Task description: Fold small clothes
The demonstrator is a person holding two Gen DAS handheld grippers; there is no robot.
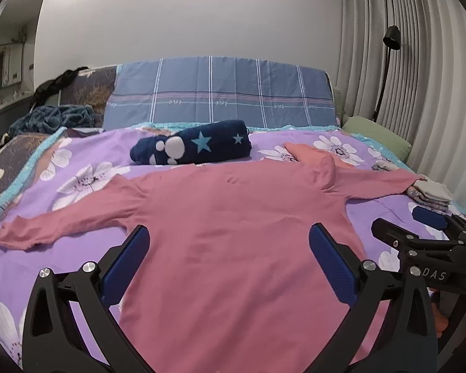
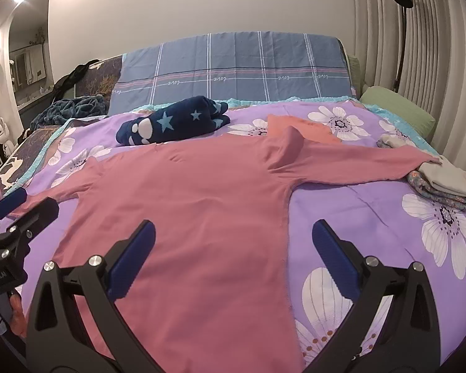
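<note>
Left gripper (image 1: pixel 230 245) is hovering with its blue-padded jaws spread wide apart, gripping nothing, low over the pink long-sleeved top (image 1: pixel 233 223). From this wrist view the top is lying flat on the purple floral bedspread (image 1: pixel 77 267), its body running from 6 o'clock up toward 12, collar at the far end, and its sleeves stretching out toward 9 and 3 o'clock. The hem end is sitting directly under the open jaws. A rolled navy star-print blanket (image 1: pixel 192 144) is lying beyond the collar at 12 o'clock, and a small stack of folded clothes (image 1: pixel 428 194) is touching the 3 o'clock cuff. The right gripper (image 1: pixel 419 227) is showing at 3 o'clock, jaws also apart.

Right gripper (image 2: pixel 233 248) is likewise standing open and empty, straddling the top's (image 2: pixel 186 217) right side seam: one finger over pink cloth, the other over bedspread (image 2: pixel 357 217). The right sleeve is reaching away toward 2 o'clock to the folded stack (image 2: pixel 444 183); the left gripper (image 2: pixel 15 214) is showing at 9 o'clock near the other sleeve.

I judge folding has not begun; each gripper is nearest its own side's sleeve, so a lengthwise fold inward looks likely.
</note>
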